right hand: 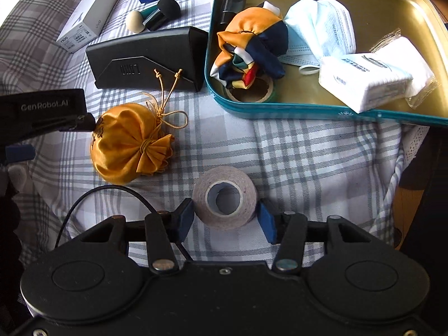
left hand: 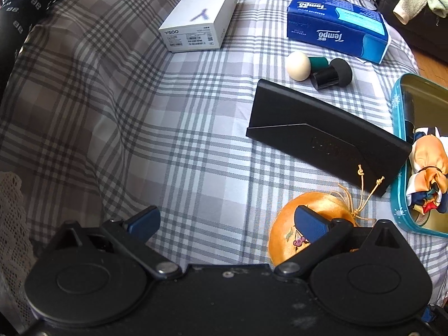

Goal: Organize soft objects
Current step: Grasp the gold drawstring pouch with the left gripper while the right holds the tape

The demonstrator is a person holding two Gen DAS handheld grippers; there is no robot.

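Note:
My right gripper (right hand: 225, 218) is shut on a beige tape roll (right hand: 225, 197) that lies on the checked cloth, one blue pad against each side. To its left sits an orange satin pouch (right hand: 123, 142) with a gold cord. My left gripper (left hand: 226, 214) stands wide open just above the cloth, its right finger over the pouch (left hand: 322, 201) and nothing between the pads. A teal tin (right hand: 280, 110) at the upper right holds a coloured scarf (right hand: 246, 42), face masks (right hand: 322, 25), tissue packs (right hand: 364, 81) and another tape ring (right hand: 249, 95).
A black folding case (left hand: 322, 128) lies between the pouch and the tin. Farther back are a white phone box (left hand: 198, 16), a blue Tempo tissue pack (left hand: 336, 25) and two makeup sponges (left hand: 298, 65). A black cable (right hand: 112, 193) curls near my right gripper.

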